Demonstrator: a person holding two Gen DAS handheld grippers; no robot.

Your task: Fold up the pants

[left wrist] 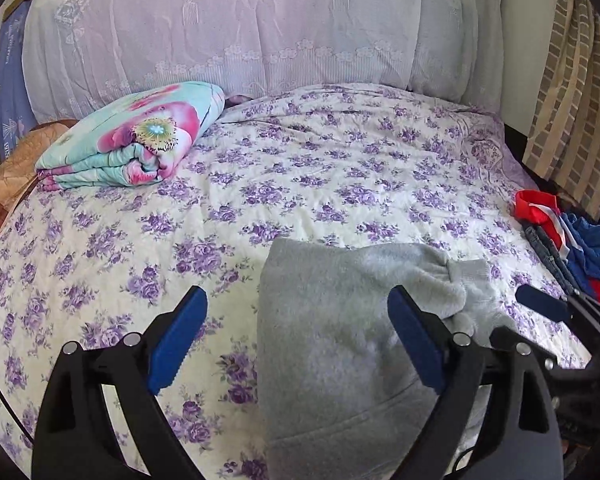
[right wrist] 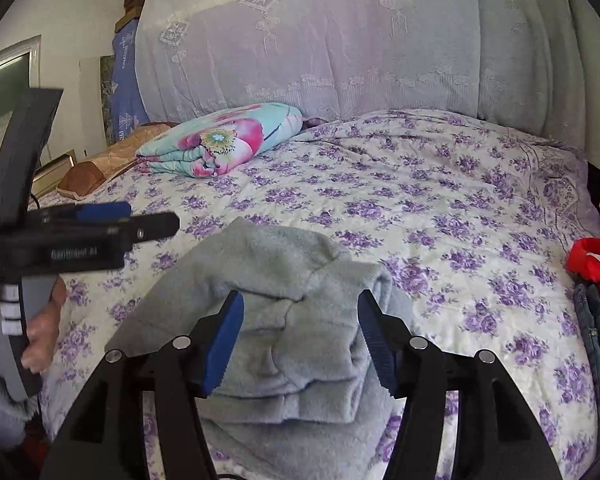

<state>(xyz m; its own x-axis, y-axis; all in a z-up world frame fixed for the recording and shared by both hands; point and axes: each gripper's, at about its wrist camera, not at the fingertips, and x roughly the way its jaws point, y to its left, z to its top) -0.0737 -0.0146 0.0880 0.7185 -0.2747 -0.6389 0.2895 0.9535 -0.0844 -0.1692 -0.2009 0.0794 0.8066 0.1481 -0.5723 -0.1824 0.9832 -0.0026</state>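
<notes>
The grey fleece pants (left wrist: pixel 340 328) lie folded into a thick stack on the flowered bedspread (left wrist: pixel 300 184); they also show in the right wrist view (right wrist: pixel 292 320). My left gripper (left wrist: pixel 296 336) is open and empty, hovering over the left part of the stack, its right finger above the cloth. My right gripper (right wrist: pixel 300 340) is open and empty, its fingers straddling the top folded layer without holding it. The right gripper's blue fingertip (left wrist: pixel 540 304) shows at the right of the left wrist view. The left gripper (right wrist: pixel 140 220) shows from the side at left in the right wrist view.
A folded floral quilt (left wrist: pixel 140 140) and a brown pillow (left wrist: pixel 8 184) lie at the back left. A pile of red, blue and denim clothes (left wrist: pixel 560 240) sits at the bed's right edge. A lace-covered headboard (left wrist: pixel 240 28) stands behind.
</notes>
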